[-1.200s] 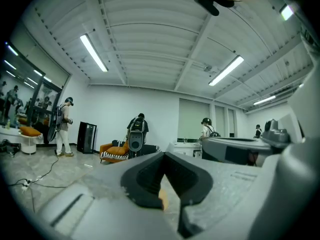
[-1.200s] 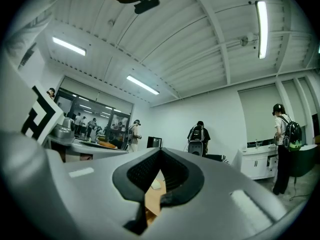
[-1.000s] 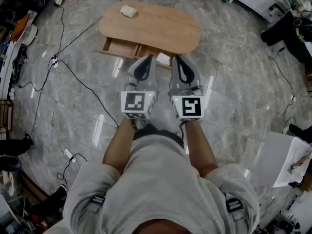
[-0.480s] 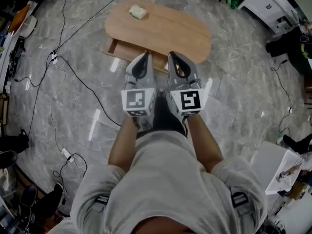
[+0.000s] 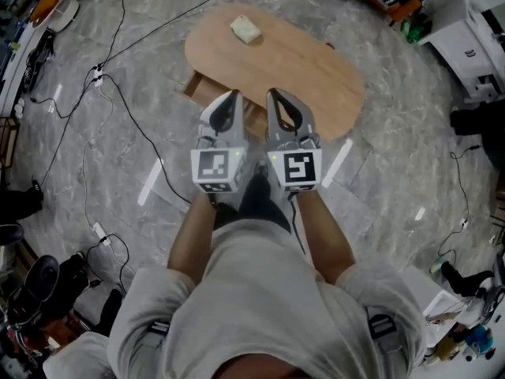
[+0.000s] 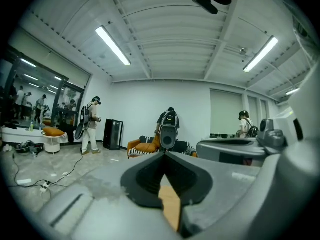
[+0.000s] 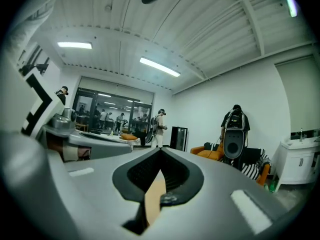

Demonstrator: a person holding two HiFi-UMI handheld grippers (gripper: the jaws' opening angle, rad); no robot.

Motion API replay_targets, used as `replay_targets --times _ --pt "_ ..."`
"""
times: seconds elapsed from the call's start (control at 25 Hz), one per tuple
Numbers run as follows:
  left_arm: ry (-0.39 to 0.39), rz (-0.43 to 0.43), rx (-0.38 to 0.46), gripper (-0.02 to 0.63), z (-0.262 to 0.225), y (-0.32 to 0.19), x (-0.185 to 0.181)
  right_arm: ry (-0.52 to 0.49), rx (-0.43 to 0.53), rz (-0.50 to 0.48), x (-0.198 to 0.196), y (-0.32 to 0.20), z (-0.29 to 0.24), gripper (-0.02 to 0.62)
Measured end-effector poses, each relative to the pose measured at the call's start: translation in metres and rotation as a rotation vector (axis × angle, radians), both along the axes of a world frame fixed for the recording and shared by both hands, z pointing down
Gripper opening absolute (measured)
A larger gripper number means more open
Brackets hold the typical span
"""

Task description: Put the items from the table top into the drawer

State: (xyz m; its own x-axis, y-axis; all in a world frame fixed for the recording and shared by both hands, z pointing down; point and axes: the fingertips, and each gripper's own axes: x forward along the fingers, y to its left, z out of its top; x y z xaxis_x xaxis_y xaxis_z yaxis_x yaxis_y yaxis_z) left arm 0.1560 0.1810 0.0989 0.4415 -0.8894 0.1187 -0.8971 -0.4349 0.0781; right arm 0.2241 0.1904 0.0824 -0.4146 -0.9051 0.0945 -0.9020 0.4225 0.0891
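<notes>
Pale block (image 5: 245, 30), long axis seemingly diagonal

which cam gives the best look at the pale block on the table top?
Head view: the pale block lies unobstructed on the oval table, near its far left end. The left gripper view and right gripper view look level across the room; neither shows the block.
</notes>
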Motion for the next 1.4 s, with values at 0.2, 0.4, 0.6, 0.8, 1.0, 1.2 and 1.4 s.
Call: replay_targets --times 0.2,0.4,0.6,0.8,1.0,1.2,1.4 --pt "-0.030 -0.057 -0.061 0.020 0.026 -0.031 -0.033 -0.031 -0.043 -0.058 -0.033 -0.037 0.029 0.006" --pt "-0.003 -0.107 -0.111 0.021 0.049 -0.055 -0.094 -0.019 -0.116 -0.105 -0.096 -0.058 0.056 0.006" --pt "0.035 -0.096 -0.179 0.020 0.076 -0.091 -0.140 0.001 -0.129 -0.086 -0.139 -0.086 0.064 0.006" --pt "0.037 -0.046 -0.187 0.020 0.085 -0.126 -0.146 0.011 -0.188 -0.024 -0.146 -0.126 0.089 0.006" --pt "0.050 -0.041 -0.255 0.021 0.126 -0.143 -0.142 0.000 -0.245 -0.027 -0.147 -0.149 0.123 0.006" --pt "-0.033 -0.065 -0.338 0.020 0.192 -0.168 -0.142 -0.059 -0.354 -0.046 -0.139 -0.180 0.203 0.006" --pt "-0.067 -0.069 -0.431 0.021 0.243 -0.206 -0.125 -0.101 -0.408 -0.049 -0.125 -0.225 0.255 0.006"
